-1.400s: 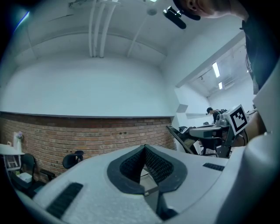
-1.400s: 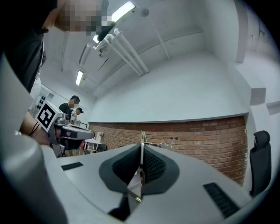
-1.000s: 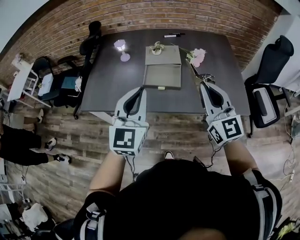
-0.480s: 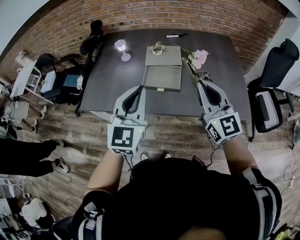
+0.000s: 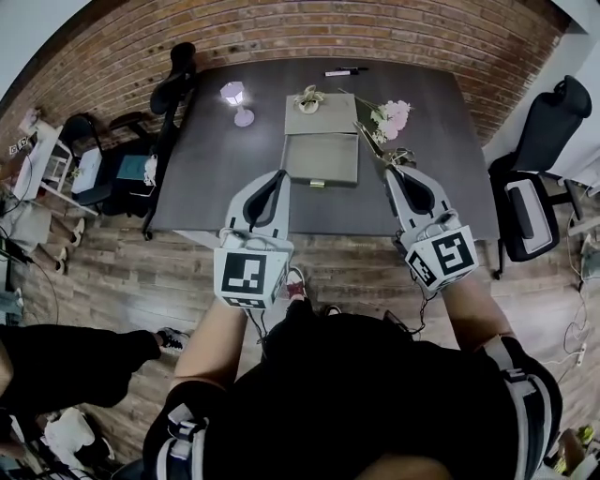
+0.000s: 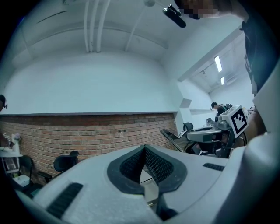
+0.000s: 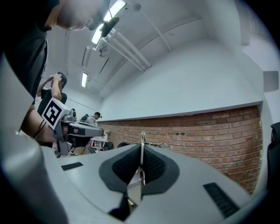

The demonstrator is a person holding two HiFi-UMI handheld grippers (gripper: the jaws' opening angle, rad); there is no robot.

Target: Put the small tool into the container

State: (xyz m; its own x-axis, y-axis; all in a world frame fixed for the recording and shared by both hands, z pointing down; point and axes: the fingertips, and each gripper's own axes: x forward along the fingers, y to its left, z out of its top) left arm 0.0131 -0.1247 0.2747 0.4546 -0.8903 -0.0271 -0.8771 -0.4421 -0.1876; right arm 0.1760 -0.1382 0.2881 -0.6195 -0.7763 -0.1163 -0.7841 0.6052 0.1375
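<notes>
A red brick wall (image 5: 309,28) runs along the far side of a dark worktop (image 5: 216,178), which stands on a wood plank floor (image 5: 112,272). At the far left, black office chairs (image 5: 173,89) crowd the worktop's left end, and another person's dark-clad legs (image 5: 66,361) show low on the floor. On the worktop, a small pale lamp (image 5: 234,97) stands near the back left. The left tongs (image 5: 278,175) reach level over the near edge of the worktop; in the left gripper view their ribbed pads (image 6: 131,164) meet at the tips, clenched on nothing. Just beyond and to their right lies the container (image 5: 322,159), a flat grey box with its lid (image 5: 322,114) thrown back toward the wall and a small pale ornament (image 5: 309,96) at the lid's far edge. A black marker (image 5: 342,71) lies well behind it, near the wall. The right tongs (image 5: 386,171) hover just right of the box, over the worktop. They are clenched on the small tool (image 7: 142,138), a thin metal piece that stands upright between the pads with its tip poking above them, so it is outside the box. Behind these tongs a bunch of pink flowers (image 5: 394,114) lies on the worktop. At the far right stands another black office chair (image 5: 548,122).
</notes>
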